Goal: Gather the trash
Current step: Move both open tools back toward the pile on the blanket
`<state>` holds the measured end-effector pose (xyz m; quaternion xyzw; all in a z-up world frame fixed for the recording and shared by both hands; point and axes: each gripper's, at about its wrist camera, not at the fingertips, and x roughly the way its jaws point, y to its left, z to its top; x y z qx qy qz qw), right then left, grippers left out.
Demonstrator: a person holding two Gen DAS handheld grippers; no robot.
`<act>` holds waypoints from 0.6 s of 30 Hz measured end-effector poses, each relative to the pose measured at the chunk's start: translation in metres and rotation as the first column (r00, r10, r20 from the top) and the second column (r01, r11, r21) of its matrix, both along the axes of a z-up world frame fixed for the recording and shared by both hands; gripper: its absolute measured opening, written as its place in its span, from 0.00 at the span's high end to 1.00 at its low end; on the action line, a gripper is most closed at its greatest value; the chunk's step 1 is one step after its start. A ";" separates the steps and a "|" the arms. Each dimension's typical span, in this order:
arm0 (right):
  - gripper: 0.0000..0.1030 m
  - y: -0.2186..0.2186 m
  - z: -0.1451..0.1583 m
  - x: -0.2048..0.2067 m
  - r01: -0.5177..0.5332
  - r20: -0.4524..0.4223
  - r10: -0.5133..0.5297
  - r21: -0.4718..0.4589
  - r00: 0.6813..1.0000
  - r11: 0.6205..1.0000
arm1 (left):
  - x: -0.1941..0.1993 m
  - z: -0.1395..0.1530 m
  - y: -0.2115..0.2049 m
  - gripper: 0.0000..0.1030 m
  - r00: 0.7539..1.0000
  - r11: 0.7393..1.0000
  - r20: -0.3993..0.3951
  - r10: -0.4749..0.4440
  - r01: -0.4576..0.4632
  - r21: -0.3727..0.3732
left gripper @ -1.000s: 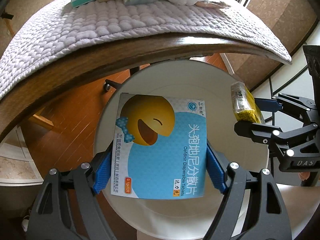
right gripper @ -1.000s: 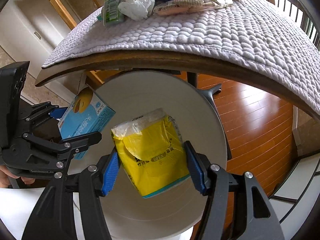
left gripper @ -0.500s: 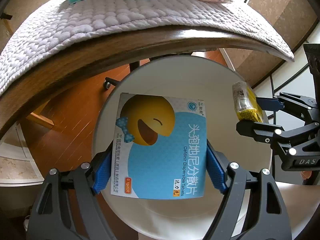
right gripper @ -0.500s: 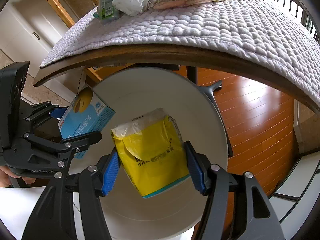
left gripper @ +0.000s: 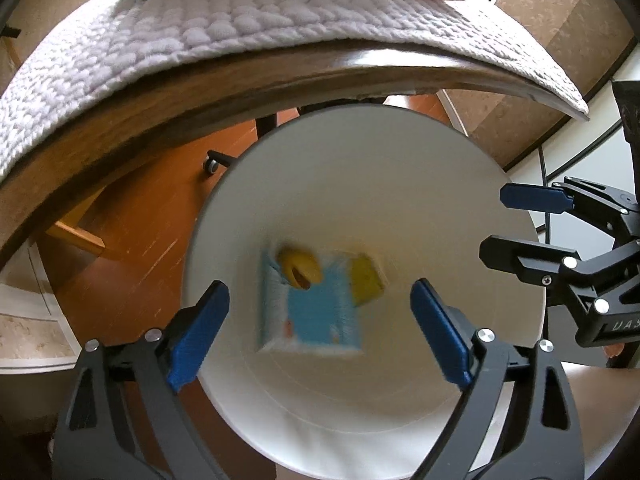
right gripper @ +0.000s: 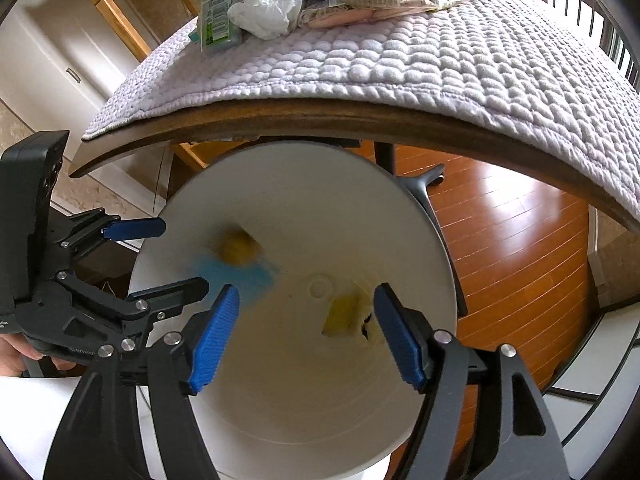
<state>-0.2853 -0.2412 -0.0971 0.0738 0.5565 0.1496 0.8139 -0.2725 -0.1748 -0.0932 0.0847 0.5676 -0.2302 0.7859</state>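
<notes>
A blue box point(left gripper: 310, 312) and yellow packet point(right gripper: 346, 314) are seen inside the white bin point(left gripper: 400, 168); both hand-held grippers point(left gripper: 320, 332) point(right gripper: 306, 334) are opening, empty. More trash point(right gripper: 264, 10) is left at 12 o'clock on the surface point(right gripper: 400, 68).

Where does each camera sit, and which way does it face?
Left wrist: on the left gripper, facing steeply down into the white bin; its own blue fingers show, opening, empty, with the right gripper at right.
Right wrist: on the right gripper, facing down into the bin; its fingers opening, empty; left gripper and a hand at left.
Shared: bin, falling blue box, yellow packet, table edge.
</notes>
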 end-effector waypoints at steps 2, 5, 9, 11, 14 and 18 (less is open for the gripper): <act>0.32 0.001 0.001 0.001 0.002 0.000 -0.002 0.000 1.000 1.000 | 0.000 -0.001 0.000 0.08 1.000 1.000 0.001 -0.004 0.004 0.009; 0.31 0.001 0.002 0.001 0.001 0.003 -0.001 -0.002 1.000 1.000 | -0.001 0.002 0.000 0.08 1.000 1.000 0.000 -0.005 0.005 0.004; 0.27 0.000 0.012 0.003 -0.004 0.031 0.005 -0.021 1.000 1.000 | -0.002 0.011 0.005 0.08 1.000 1.000 0.008 -0.002 0.002 -0.020; 0.27 0.000 0.022 0.001 -0.010 0.057 0.012 -0.032 0.998 0.999 | -0.003 0.017 0.011 0.08 1.000 0.999 0.016 0.002 -0.001 -0.032; 0.25 0.000 0.045 -0.003 -0.018 0.119 0.023 -0.040 0.993 0.999 | -0.006 0.035 0.018 0.08 0.999 0.997 0.037 0.003 -0.001 -0.072; 0.12 -0.006 0.075 -0.001 0.009 0.222 0.003 -0.056 0.975 0.998 | -0.010 0.071 0.028 0.08 0.993 0.990 0.118 -0.003 0.020 -0.141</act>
